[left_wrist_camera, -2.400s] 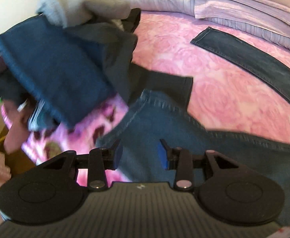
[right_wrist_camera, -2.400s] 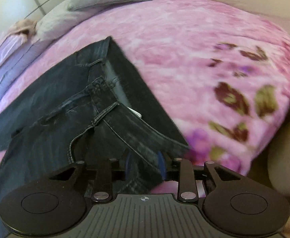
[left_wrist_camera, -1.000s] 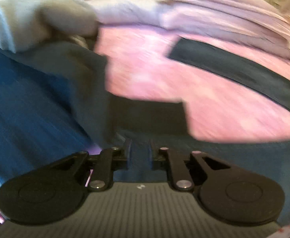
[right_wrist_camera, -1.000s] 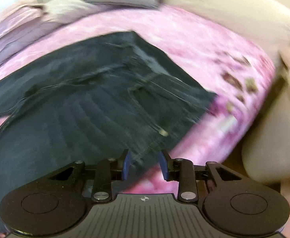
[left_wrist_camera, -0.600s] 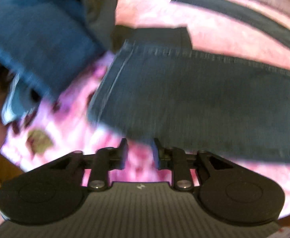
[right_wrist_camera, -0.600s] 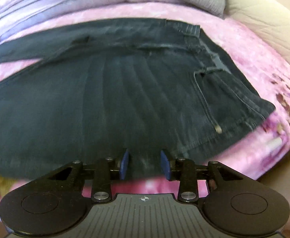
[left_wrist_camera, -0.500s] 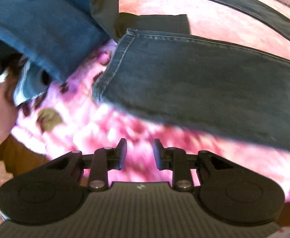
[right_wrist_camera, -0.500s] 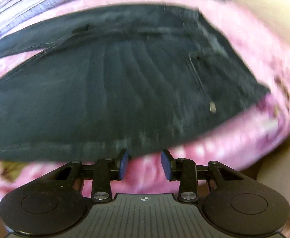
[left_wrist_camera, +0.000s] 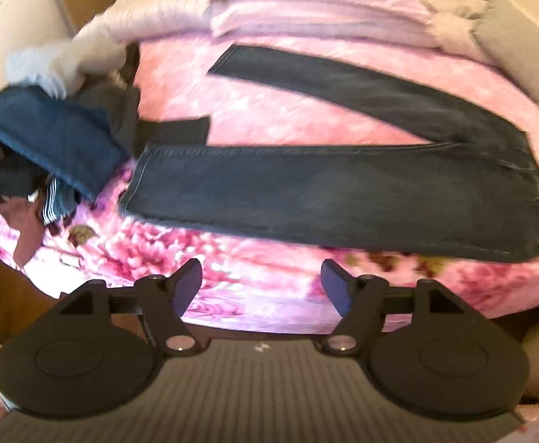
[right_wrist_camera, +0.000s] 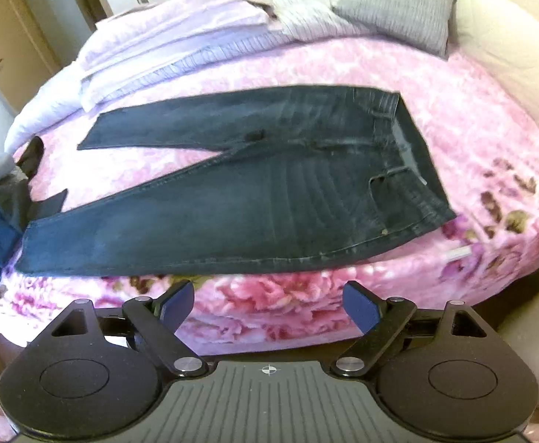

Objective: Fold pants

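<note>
Pulled back from the jeans (right_wrist_camera: 239, 199) since half a second ago, both claws now off the fabric and hanging short of the bed edge. Left claw (left_wrist_camera: 262, 288) spread wide, nothing between the pads; right claw (right_wrist_camera: 269, 304) likewise wide apart and empty (a moment ago both much narrower, right at the hem line).

Jeans now spread flat on the pink flowered bedspread (right_wrist_camera: 472, 140), waistband toward the right, two legs splayed in a V toward the left. Near leg (left_wrist_camera: 306, 192) running along the front edge of the bed, far leg (left_wrist_camera: 343, 85) angled up toward the folded lilac blankets (left_wrist_camera: 313, 14). Pile of other clothes (left_wrist_camera: 55, 140) at the left, just beside the near leg's cuff, possibly touching; cannot tell.

Read as: laying-out step finished, no fold made yet. Likely next: grab one leg at cuff and hip, bring it over the other. Risk: cuff snagging the clothes pile, or the near leg sliding off the bed edge.
</note>
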`<action>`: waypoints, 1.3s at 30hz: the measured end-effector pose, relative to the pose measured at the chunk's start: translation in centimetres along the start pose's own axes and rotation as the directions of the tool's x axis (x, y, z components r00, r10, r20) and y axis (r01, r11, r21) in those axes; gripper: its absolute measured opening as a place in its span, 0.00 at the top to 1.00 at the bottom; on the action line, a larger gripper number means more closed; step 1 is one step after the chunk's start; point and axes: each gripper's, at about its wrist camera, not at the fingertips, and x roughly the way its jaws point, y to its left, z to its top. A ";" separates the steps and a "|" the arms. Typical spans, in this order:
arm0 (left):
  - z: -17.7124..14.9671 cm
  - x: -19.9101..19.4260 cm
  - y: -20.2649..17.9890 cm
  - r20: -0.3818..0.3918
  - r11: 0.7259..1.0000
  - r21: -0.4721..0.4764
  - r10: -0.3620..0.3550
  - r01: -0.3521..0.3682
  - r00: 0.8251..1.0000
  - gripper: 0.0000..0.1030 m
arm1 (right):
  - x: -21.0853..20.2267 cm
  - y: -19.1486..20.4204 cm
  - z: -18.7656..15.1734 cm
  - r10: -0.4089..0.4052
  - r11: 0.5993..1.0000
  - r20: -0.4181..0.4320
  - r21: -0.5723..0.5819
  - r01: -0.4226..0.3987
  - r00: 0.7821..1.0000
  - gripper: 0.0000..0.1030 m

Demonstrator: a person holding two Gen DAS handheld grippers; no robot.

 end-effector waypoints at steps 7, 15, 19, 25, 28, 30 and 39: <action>-0.6 -6.7 -3.2 0.042 1.000 0.024 0.005 -0.007 0.999 0.33 | -5.6 0.6 0.2 0.029 0.998 -0.002 0.050 -0.029 1.000 0.18; -1.6 -10.2 -3.9 0.056 0.999 0.033 0.014 -0.016 0.998 0.33 | -8.7 2.4 -1.1 0.025 1.000 -0.028 -0.011 -0.025 0.999 0.18; -2.1 -10.6 -3.9 0.049 0.999 0.038 0.020 -0.021 0.999 0.33 | -8.7 3.2 -2.1 0.033 0.999 -0.058 -0.024 -0.034 0.998 0.18; -2.9 -10.7 -4.0 0.034 0.999 0.042 0.020 -0.021 0.999 0.33 | -8.7 4.3 -2.7 0.037 0.998 -0.074 -0.045 -0.041 0.997 0.18; -3.2 -10.7 -3.8 0.027 0.999 0.044 0.016 -0.018 1.000 0.33 | -8.5 4.6 -2.9 0.039 0.998 -0.081 -0.050 -0.043 0.996 0.18; -3.3 -10.7 -3.8 0.022 0.999 0.046 0.018 -0.019 1.000 0.33 | -8.4 4.7 -2.9 0.039 0.998 -0.084 -0.051 -0.043 0.996 0.18; -3.4 -10.5 -4.0 0.015 0.998 0.059 0.013 -0.014 1.000 0.33 | -8.2 4.5 -2.8 0.032 0.998 -0.091 -0.047 -0.036 0.995 0.18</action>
